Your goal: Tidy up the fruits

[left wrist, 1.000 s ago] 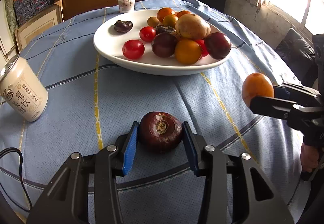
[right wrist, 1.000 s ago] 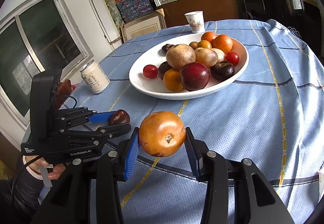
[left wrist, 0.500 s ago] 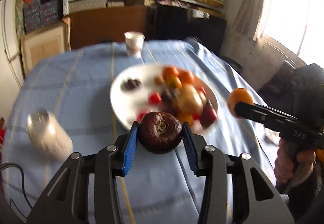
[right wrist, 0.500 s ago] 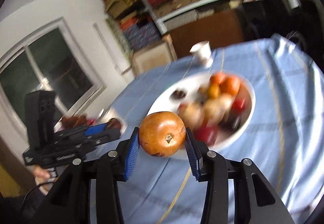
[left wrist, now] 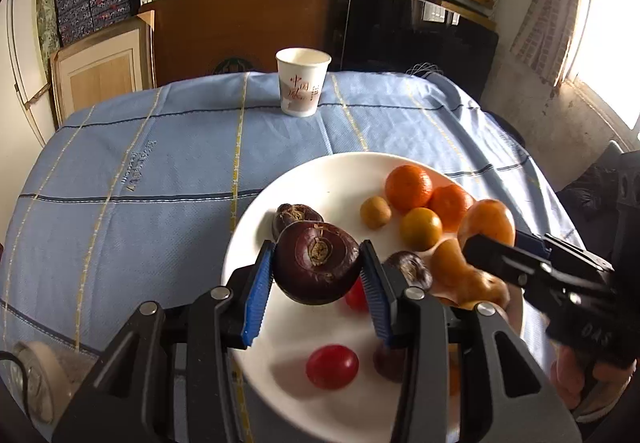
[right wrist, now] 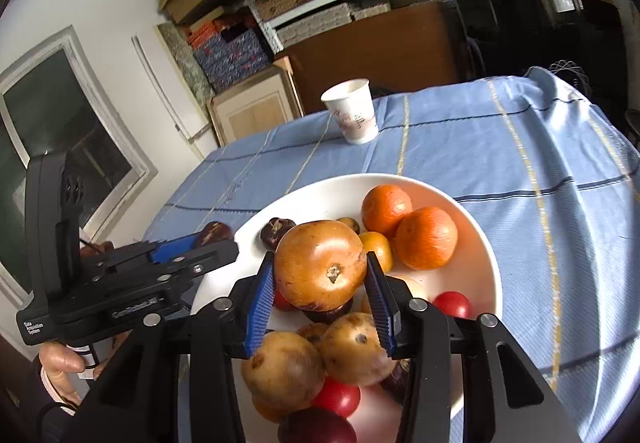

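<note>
Centre-bottom of the left wrist view: left gripper partly closed, blue pads pressed on both flanks of one dark purple round fruit, held above the white oval plate. Centre of the right wrist view: right gripper likewise partly closed, clamping one orange-brown round fruit between its pads, over the same plate's pile. Counts on the plate, left view: two orange tangerines, one small yellow-orange citrus, one small tan round fruit, two dark brown fruits, two red cherry tomatoes; some fruit is hidden behind the grippers. One white paper cup stands upper centre on the blue checked tablecloth.
</note>
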`<state>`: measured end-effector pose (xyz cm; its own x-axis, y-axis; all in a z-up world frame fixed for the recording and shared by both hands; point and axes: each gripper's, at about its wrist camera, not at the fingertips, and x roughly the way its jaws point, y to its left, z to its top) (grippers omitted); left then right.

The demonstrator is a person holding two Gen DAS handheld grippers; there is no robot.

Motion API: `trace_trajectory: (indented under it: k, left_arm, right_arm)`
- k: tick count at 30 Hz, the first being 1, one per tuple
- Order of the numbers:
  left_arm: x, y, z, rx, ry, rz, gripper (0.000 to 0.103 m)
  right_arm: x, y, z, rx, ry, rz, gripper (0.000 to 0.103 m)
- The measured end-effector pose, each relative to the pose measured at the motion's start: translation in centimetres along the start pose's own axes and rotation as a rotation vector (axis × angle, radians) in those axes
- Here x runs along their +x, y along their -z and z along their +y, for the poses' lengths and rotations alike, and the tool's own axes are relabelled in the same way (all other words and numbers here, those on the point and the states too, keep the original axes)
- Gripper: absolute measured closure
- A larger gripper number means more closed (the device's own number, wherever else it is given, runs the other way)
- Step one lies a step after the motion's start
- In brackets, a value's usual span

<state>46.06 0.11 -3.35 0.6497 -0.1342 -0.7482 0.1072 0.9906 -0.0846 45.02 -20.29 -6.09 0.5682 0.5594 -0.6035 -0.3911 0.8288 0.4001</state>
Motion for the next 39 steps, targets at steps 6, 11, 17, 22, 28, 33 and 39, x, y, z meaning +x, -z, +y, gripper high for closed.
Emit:
trace_trajectory:
  k: [6, 11, 17, 22, 28, 33, 39]
  left_arm:
    - [0.7, 0.2, -0.1, 0.006, -0.035, -0.007, 0.038]
    - [-2.1, 0.8, 0.1, -0.031, -0.039, -0.055, 0.014]
    - [-7.5, 3.2, -0.3, -0.050, -0.064, -0.119, 0.008]
    - [-12.4, 7.4, -1.6, -0.008, -0.120, -0.215, 0.005]
    - [-15.1, 12.1, -3.7, 0.047, -0.157, -0.259, 0.005]
    - [-15.6, 14.8, -4.0, 0.054, -0.183, -0.260, 0.005]
    - [-16.1, 16.0, -4.2, 0.054, -0.210, -0.263, 0.005]
  right_arm:
    - [0.8, -0.1, 0.3, -0.015, -0.005, 0.034, 0.057]
    - [-1.9, 0.3, 0.6, 0.002, -0.024, -0.033, 0.044]
    - [-8.0, 2.0, 3.0, -0.025, -0.015, -0.135, 0.025]
    - [-11.9, 5.3, 5.5, -0.119, 0.086, -0.207, 0.004]
    - [-13.5, 8.8, 6.5, -0.173, 0.159, -0.170, 0.004]
    - [-14.1, 11.6, 5.7, -0.205, 0.198, -0.118, 0.004]
    - [-15.2, 12.9, 5.5, -0.239, 0.256, -0.149, 0.004]
